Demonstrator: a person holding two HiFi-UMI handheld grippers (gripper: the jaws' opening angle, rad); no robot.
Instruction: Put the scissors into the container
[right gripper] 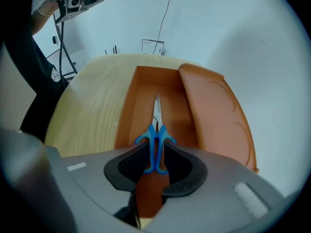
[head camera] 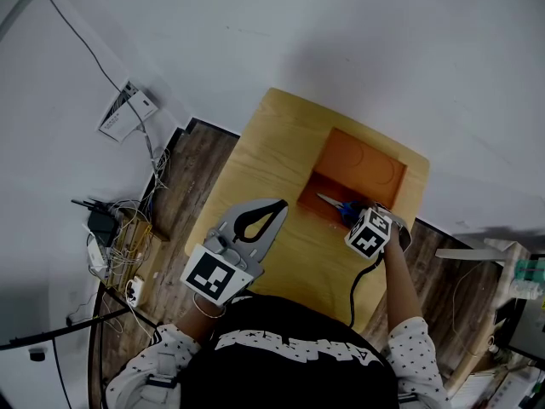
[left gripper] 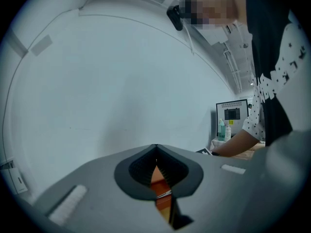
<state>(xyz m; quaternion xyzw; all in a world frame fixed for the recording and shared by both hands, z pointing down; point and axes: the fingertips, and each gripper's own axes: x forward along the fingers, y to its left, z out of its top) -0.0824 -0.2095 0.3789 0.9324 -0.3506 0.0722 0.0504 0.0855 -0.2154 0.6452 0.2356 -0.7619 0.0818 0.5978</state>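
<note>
The scissors (right gripper: 156,130), blue-handled, lie inside the orange container (right gripper: 127,106) with their blades pointing away from me. The container's lid (right gripper: 214,106) stands tipped open on its far side. My right gripper (right gripper: 155,148) points steeply down into the container and straddles the blue handles, open, the pads close beside them. In the head view the scissors (head camera: 332,202) lie at the container's (head camera: 312,192) near end, under the right gripper (head camera: 349,215). My left gripper (head camera: 279,204) hovers over the table's left half, shut and empty; its own view shows the tips (left gripper: 156,152) meeting.
The container stands on a small wooden table (head camera: 264,152) against a white wall. Tangled cables and a power strip (head camera: 111,228) lie on the floor at left. A shelf with bottles (head camera: 528,273) stands at right. A monitor (left gripper: 232,115) shows in the left gripper view.
</note>
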